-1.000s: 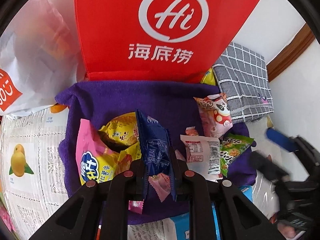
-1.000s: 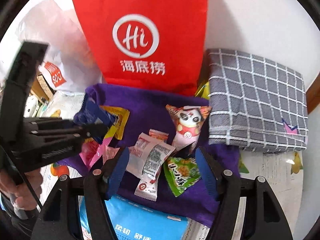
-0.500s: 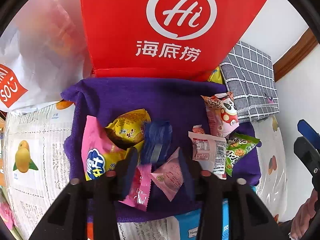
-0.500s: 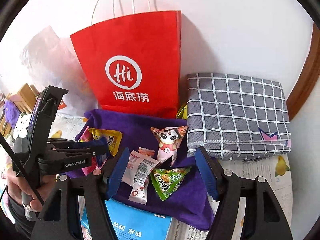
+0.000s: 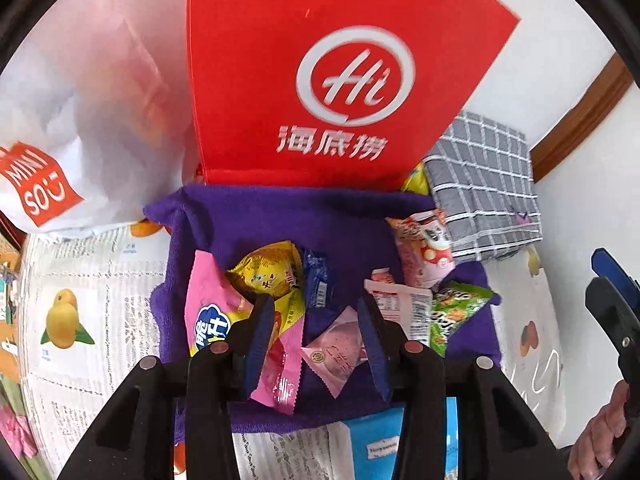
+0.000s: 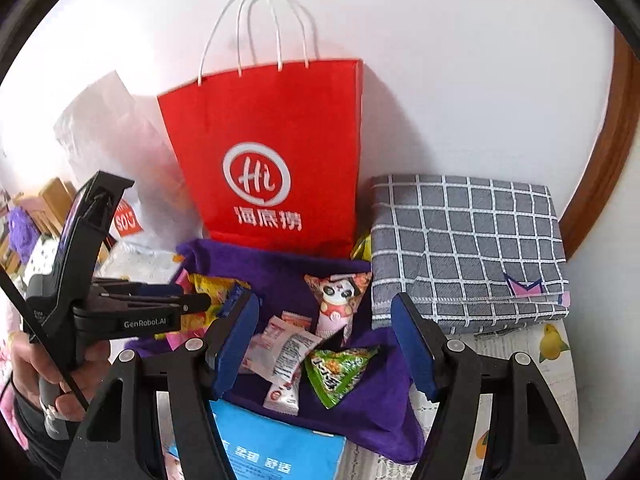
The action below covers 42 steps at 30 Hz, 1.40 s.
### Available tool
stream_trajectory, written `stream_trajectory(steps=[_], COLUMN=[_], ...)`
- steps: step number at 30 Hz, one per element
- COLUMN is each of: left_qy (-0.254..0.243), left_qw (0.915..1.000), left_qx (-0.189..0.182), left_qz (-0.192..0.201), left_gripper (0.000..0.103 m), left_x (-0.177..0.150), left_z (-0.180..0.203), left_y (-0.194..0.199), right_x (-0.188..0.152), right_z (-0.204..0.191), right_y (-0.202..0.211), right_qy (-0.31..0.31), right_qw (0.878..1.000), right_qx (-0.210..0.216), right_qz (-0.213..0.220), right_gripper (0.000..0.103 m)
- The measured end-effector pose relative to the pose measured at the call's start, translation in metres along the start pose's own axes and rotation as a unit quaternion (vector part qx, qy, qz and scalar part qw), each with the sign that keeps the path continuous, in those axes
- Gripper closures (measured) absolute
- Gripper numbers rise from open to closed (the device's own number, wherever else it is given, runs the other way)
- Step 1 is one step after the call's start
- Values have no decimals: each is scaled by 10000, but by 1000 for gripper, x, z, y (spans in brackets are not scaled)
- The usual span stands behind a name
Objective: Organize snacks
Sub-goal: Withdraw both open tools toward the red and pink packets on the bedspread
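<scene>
Released since 1 second ago, the dark blue snack packet (image 5: 317, 280) no longer sits clamped in the left tongs (image 5: 316, 334); it lies on the purple towel (image 5: 280, 220), its long axis running away from the camera toward the red paper bag (image 5: 320, 80), leaning against the yellow snack packet (image 5: 266, 272). Those tongs stand parted with nothing pinched; the pink triangular packet (image 5: 340, 350) lies on the towel in the gap below them. The right tongs (image 6: 324, 344) also hang open and empty above the white packets (image 6: 286, 350) and the green triangular packet (image 6: 334, 368), and both views now look down from higher than before.

A pink chips packet (image 5: 208, 304) lies at the towel's left side, partly under the yellow one. The panda-print packet (image 6: 340, 300) stands point-up near the grey checked cloth (image 6: 468, 248).

The towel covers a desk spread with fruit-printed paper (image 5: 80, 320), pushed against a white wall (image 6: 440, 60). The red bag stands upright behind the towel, white handles up; what it contains is hidden. A white MINISO plastic bag (image 5: 60, 140) slumps to its left. A blue tissue pack (image 6: 276, 452) lies at the near edge.
</scene>
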<state>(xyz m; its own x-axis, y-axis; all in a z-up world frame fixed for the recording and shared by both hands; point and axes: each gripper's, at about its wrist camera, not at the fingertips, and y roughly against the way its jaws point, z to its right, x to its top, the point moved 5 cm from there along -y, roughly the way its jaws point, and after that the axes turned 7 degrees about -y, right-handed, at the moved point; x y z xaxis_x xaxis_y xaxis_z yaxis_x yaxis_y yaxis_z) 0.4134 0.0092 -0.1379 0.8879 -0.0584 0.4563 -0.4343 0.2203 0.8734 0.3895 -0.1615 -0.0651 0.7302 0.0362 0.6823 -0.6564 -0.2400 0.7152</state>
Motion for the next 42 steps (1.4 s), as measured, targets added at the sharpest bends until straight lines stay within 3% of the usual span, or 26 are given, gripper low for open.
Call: stream_trajectory(steps=[5,8,19,23,31,38,42], left_qy=[-98,-234,-182,-70,34,267,376], left_qw=[9993,9984,9985,9988,9985,9987,9986], left_qx=[-75,-150,30,61,435,392,350], left_qz=[351,488,518,489,341,200,154], left_gripper=[53,50,50,50,50,50,50], left_x=[1,-10,-80,-109,-164,-196,-207], left_z=[12,21,2,-11,-37,-62,-76], left_y=[35,54,100,107,102,94,90], right_x=[-1,-15,-116,-150,-210,-221,-227], right_z=[-10,-21,-41,-48,-61,-72,-77], right_y=[26,38,46,44,30,1,-24], right_qy=[-66,-44,-14,103,-140,-196,-350], right_qw=[9995,9996,9976,9960,9909,9903,9866], right_qx=[-14,247,238,175,667,659,656], right_qz=[306,135,-647,-874,-1160,-1207,-1454], right_gripper=[35,37,37,37,37,37,37])
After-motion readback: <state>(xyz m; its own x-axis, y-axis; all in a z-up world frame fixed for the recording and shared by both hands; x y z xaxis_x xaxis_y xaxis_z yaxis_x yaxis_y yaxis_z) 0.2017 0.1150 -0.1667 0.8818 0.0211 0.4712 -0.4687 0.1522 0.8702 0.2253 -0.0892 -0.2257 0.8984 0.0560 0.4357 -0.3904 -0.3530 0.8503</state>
